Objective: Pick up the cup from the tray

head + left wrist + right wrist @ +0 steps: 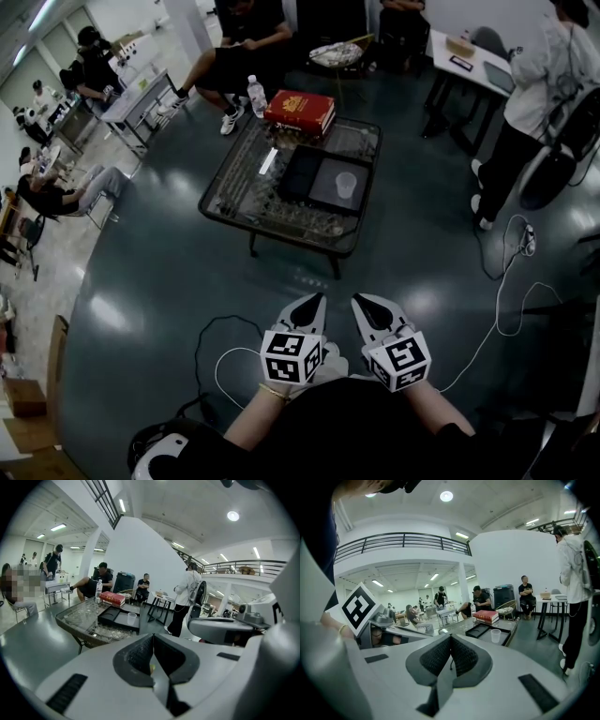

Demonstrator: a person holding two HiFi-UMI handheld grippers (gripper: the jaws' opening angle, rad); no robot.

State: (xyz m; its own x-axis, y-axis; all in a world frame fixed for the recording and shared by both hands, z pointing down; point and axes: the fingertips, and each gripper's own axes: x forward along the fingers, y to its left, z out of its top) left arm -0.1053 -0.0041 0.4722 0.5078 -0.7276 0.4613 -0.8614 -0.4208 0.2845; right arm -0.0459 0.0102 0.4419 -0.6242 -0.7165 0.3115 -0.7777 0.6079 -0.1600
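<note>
- Left gripper [314, 302]: jaws pressed together, nothing between them. Right gripper [366, 302]: the same, shut and empty.
- Cup [346, 185]: clear plastic, upright on the right part of the black tray [302, 174]. The tray sits on the glass table [234, 201]. Both grippers are well apart from it, out over open floor.
- Risk: arriving with the jaws closed. The tips would knock the cup over instead of going round it, so one pair likely has to spread first.
- Risk: the cup looks thin and light. A hard squeeze could crumple it or squirt it out, and a side nudge could slide it across the smooth tray.
- Risk: clear walls make its edges hard to judge, so a grip could land off-centre.
- Risk: coming in low could catch the tray's raised rim and shift the tray.
- Risk: a white cable [506, 314] lies on the floor to the right, a trip hazard.
- Red book [300, 110] and bottle [256, 96] are at the far end, likely out of the way.
</note>
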